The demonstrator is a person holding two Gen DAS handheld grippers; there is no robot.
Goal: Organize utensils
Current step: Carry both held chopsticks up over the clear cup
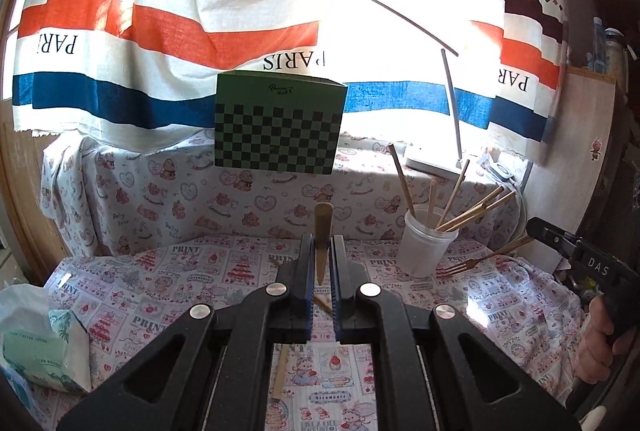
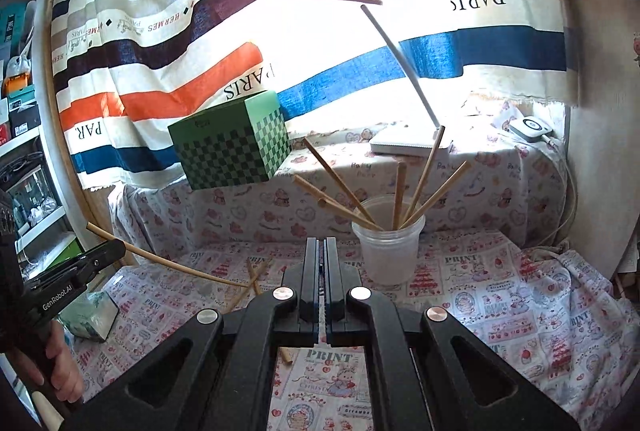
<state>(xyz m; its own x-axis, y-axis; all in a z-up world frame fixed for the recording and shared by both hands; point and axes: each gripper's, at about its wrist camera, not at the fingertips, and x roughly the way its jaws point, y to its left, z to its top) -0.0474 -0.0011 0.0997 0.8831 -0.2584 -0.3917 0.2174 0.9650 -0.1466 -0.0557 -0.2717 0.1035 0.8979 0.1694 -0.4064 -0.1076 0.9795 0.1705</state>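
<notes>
- In the left wrist view, we see the left gripper (image 1: 322,251) clamped on a wooden utensil (image 1: 323,243), whose flat handle stands up between the two dark jaws while its pointed end hangs below them.
- To the right of this gripper stands a translucent plastic cup (image 1: 426,245) on the printed tablecloth (image 1: 160,295), with several wooden sticks (image 1: 456,201) fanning out of its mouth.
- Just right of the cup, the right gripper (image 1: 538,231) comes in from the frame edge, closed on a wooden-handled fork (image 1: 476,259) whose tines point toward the cup's base without touching it.
- Behind and left of the cup sits a green checkered box (image 1: 278,123) on a cloth-covered ledge; a white desk lamp (image 1: 432,163) stands behind the cup.
- A tissue pack (image 1: 40,351) lies far left of the cup, and another wooden stick (image 1: 280,371) lies on the cloth beneath the left gripper.
- In the right wrist view, we see the right gripper's jaws (image 2: 322,251) pressed together, with only a thin sliver between them; we cannot make out the fork from here.
- The cup (image 2: 387,251) stands just right of those jaws, sticks (image 2: 400,191) splayed from it.
- Far left of the cup, the left gripper (image 2: 116,251) holds its long pale utensil (image 2: 180,267), which reaches toward loose sticks (image 2: 254,277) crossed on the cloth.
- The green box (image 2: 232,147) sits behind and left of the cup.
</notes>
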